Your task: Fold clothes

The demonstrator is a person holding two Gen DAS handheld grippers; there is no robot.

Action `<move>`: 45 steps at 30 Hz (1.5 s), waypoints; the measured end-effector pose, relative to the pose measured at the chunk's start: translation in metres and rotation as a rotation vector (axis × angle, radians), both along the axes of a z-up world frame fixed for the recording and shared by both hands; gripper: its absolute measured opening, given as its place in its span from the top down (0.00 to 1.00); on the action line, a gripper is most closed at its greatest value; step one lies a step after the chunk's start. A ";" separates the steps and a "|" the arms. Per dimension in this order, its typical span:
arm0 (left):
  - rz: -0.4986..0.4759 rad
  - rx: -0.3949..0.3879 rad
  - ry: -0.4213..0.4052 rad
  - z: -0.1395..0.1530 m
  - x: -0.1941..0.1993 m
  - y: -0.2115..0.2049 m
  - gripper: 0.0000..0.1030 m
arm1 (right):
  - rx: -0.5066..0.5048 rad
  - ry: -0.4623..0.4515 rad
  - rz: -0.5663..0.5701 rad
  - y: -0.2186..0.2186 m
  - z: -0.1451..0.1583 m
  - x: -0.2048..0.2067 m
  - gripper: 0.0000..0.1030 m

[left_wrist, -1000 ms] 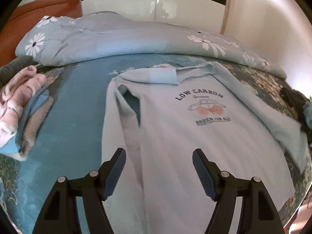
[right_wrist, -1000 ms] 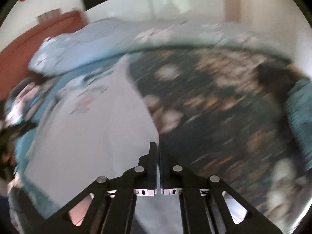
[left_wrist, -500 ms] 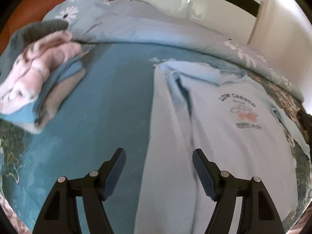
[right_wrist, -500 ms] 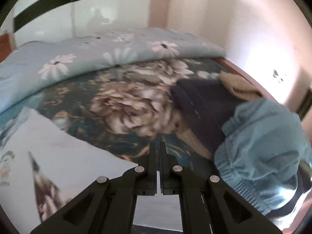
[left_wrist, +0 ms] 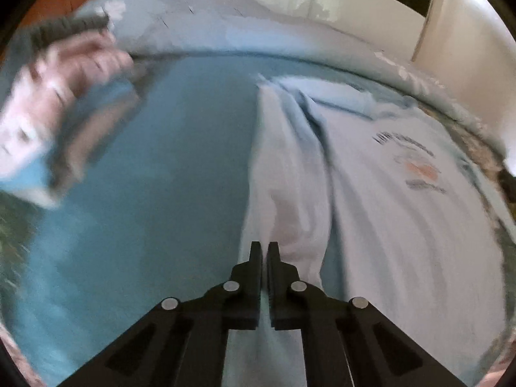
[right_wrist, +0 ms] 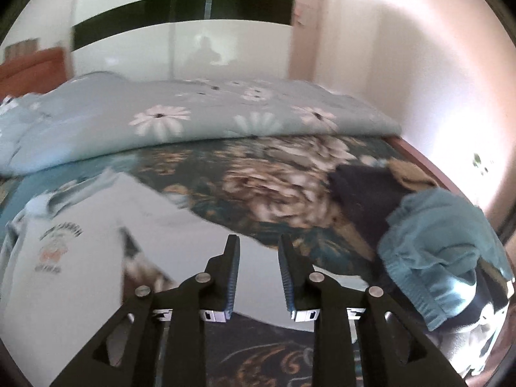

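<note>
A light blue T-shirt (left_wrist: pixel 387 219) with a car print lies flat on the bed, its left sleeve folded in along the body. My left gripper (left_wrist: pixel 263 249) is shut at the shirt's left edge, and pale cloth runs up into its closed fingers. In the right wrist view the same T-shirt (right_wrist: pixel 80 277) lies at the lower left, with its right sleeve (right_wrist: pixel 180 225) stretched out toward the floral bedspread. My right gripper (right_wrist: pixel 258 242) hovers over that sleeve's end. It is open and nothing sits between its fingers.
A stack of pink, blue and grey clothes (left_wrist: pixel 58 109) sits at the far left on the blue sheet (left_wrist: pixel 161 177). A daisy-print duvet (right_wrist: pixel 193 119) is bunched along the far side. A teal garment (right_wrist: pixel 441 248) and a dark one (right_wrist: pixel 364 190) are heaped at the right, near the wall.
My left gripper has gone from open to shut at the shirt's left edge. My right gripper, shut before, now stands open, and its view has swung back toward the shirt.
</note>
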State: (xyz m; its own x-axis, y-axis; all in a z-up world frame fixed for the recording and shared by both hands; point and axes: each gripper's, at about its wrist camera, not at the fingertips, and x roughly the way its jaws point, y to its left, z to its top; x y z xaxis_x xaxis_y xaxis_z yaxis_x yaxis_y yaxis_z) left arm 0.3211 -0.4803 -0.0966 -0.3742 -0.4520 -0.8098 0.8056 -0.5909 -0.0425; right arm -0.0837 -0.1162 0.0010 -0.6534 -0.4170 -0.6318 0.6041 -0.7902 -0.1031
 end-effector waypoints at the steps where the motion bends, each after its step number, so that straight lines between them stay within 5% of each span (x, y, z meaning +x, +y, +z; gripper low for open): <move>1: 0.010 -0.020 -0.011 0.004 0.001 -0.004 0.96 | 0.006 0.004 0.012 -0.004 0.000 0.003 0.76; 7: 0.167 -0.177 -0.137 0.040 0.015 -0.063 0.96 | 0.021 -0.039 0.009 -0.024 -0.014 0.002 0.76; 13: 0.068 -0.187 -0.087 0.054 -0.012 -0.075 0.94 | 0.057 -0.093 0.079 -0.068 -0.029 -0.002 0.76; 15: 0.035 -0.190 -0.070 0.059 -0.021 -0.079 0.88 | 0.063 -0.096 0.133 -0.090 -0.026 -0.003 0.76; 19: -0.032 -0.196 -0.035 0.068 -0.039 -0.087 0.35 | 0.095 -0.125 0.241 -0.163 -0.030 -0.017 0.69; 23: -0.236 -0.193 -0.112 0.055 -0.103 -0.108 0.34 | 0.127 -0.154 0.350 -0.237 -0.035 -0.032 0.69; 25: -0.315 -0.184 -0.219 0.038 -0.130 -0.125 0.34 | 0.166 -0.151 0.372 -0.267 -0.042 -0.039 0.69; 27: -0.276 -0.219 -0.311 0.030 -0.133 -0.142 0.34 | 0.224 -0.142 0.372 -0.289 -0.053 -0.044 0.69; 29: -0.176 -0.174 -0.240 0.034 -0.115 -0.166 0.34 | 0.238 -0.142 0.377 -0.297 -0.060 -0.051 0.69; 32: -0.017 -0.018 -0.018 0.048 -0.075 -0.201 0.34 | 0.218 -0.205 0.372 -0.306 -0.074 -0.067 0.68; 34: -0.018 -0.009 0.068 0.058 -0.067 -0.202 0.34 | 0.222 -0.247 0.367 -0.315 -0.084 -0.074 0.68; 36: -0.138 -0.023 0.069 0.062 -0.083 -0.193 0.32 | 0.228 -0.264 0.368 -0.322 -0.091 -0.076 0.68; 41: -0.480 -0.097 -0.123 0.032 -0.148 -0.160 0.31 | 0.246 -0.265 0.372 -0.341 -0.094 -0.076 0.68; 45: -0.498 -0.033 -0.216 -0.010 -0.185 -0.171 0.31 | 0.260 -0.266 0.401 -0.351 -0.095 -0.076 0.66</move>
